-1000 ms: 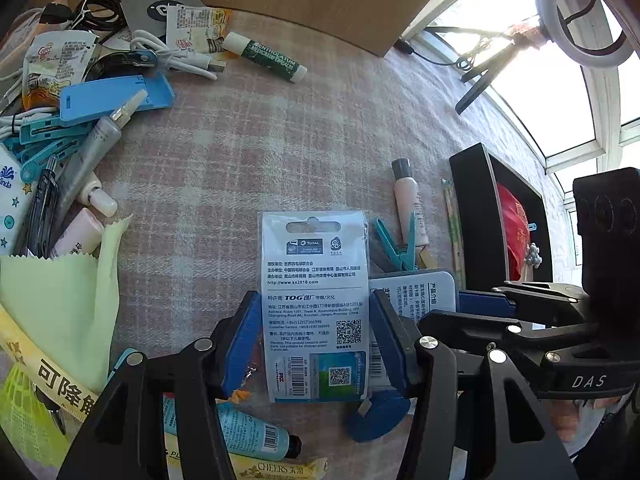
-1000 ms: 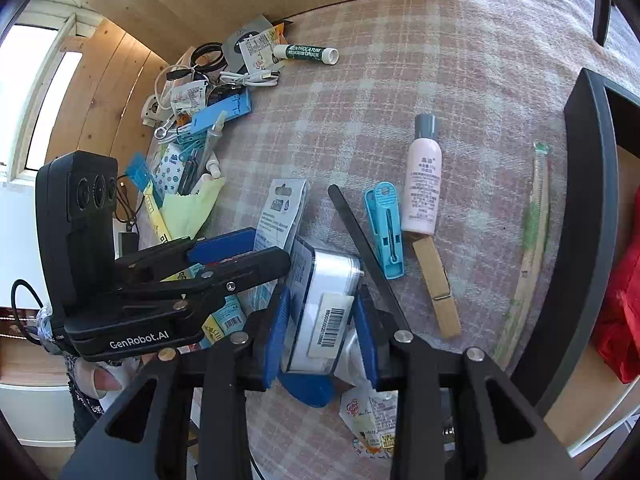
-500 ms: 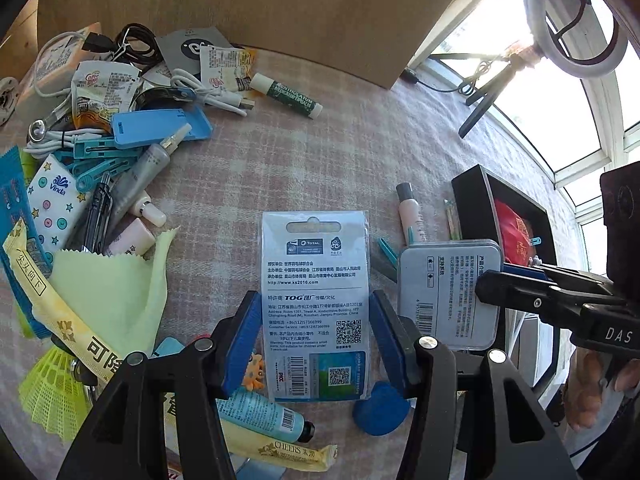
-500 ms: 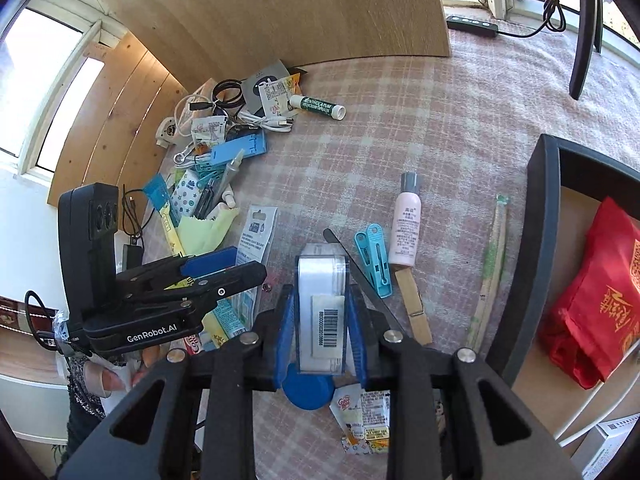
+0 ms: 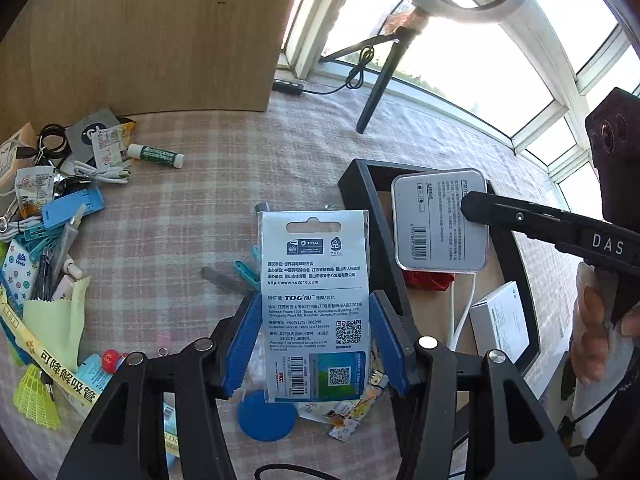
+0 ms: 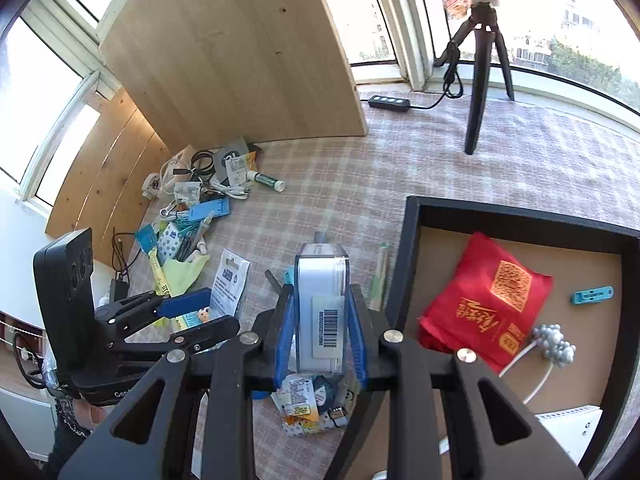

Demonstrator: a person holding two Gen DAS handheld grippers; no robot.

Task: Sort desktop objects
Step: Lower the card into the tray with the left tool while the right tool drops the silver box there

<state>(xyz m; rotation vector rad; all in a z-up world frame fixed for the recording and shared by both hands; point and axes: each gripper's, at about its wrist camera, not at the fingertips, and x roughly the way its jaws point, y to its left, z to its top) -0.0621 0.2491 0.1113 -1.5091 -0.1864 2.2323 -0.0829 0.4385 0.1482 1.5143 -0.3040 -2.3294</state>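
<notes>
My left gripper (image 5: 314, 344) is shut on a flat hanging packet with printed text and barcodes (image 5: 314, 300), held up above the plaid cloth. My right gripper (image 6: 320, 340) is shut on a small grey boxed pack with a barcode label (image 6: 322, 308). In the left wrist view that grey pack (image 5: 438, 220) hangs over the left edge of the black tray (image 5: 360, 184). In the right wrist view the packet (image 6: 230, 280) and the left gripper (image 6: 192, 316) are to the left, and the black tray (image 6: 412, 248) to the right.
The tray holds a red pouch (image 6: 484, 300), a white box (image 5: 500, 320), a white cable, a silver bead cluster (image 6: 554, 344) and a blue clip (image 6: 592, 294). A heap of cables, clips, tubes and packets (image 5: 52, 208) lies left. A wooden board and tripod (image 6: 480, 72) stand behind.
Both grippers have risen and tilted up with their loads. The right gripper has carried the grey pack right, towards and over the black tray's edge.
</notes>
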